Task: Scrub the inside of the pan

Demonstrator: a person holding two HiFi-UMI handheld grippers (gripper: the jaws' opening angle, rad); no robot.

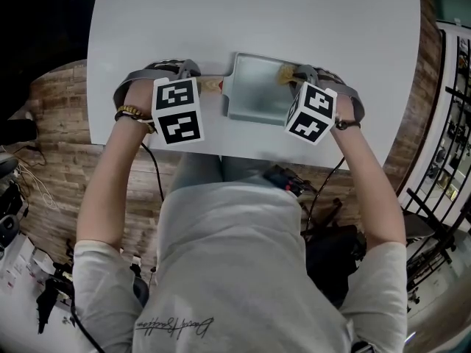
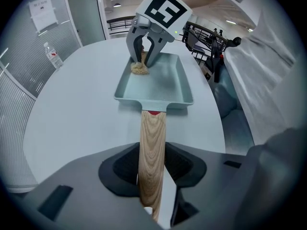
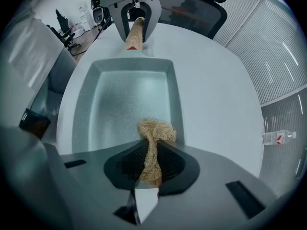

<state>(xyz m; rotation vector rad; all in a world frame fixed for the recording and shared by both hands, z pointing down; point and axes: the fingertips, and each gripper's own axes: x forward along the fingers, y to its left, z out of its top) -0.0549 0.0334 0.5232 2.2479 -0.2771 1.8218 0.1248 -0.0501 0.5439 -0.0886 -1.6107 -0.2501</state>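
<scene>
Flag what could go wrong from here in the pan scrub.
1. The right gripper pinches only a thin neck of the scrubber, which sits by the pan wall. A hard stroke may pull it free or drag the jaws across the pan.
2. The left gripper holds only the smooth wooden handle. Sideways scrubbing may twist the pan, which lies fairly near the table front edge.

From the pan (image 1: 254, 94), the table (image 1: 250, 13) is wide and bare at 12 o'clock, so a hand can pass there. At 9 o'clock the left gripper (image 1: 209, 85) blocks the handle (image 2: 152, 143). At 3 o'clock the right gripper (image 1: 288, 73) and its scrubber (image 3: 156, 131) fill that end. At 6 o'clock the person's body (image 1: 243, 256) sits close.
</scene>
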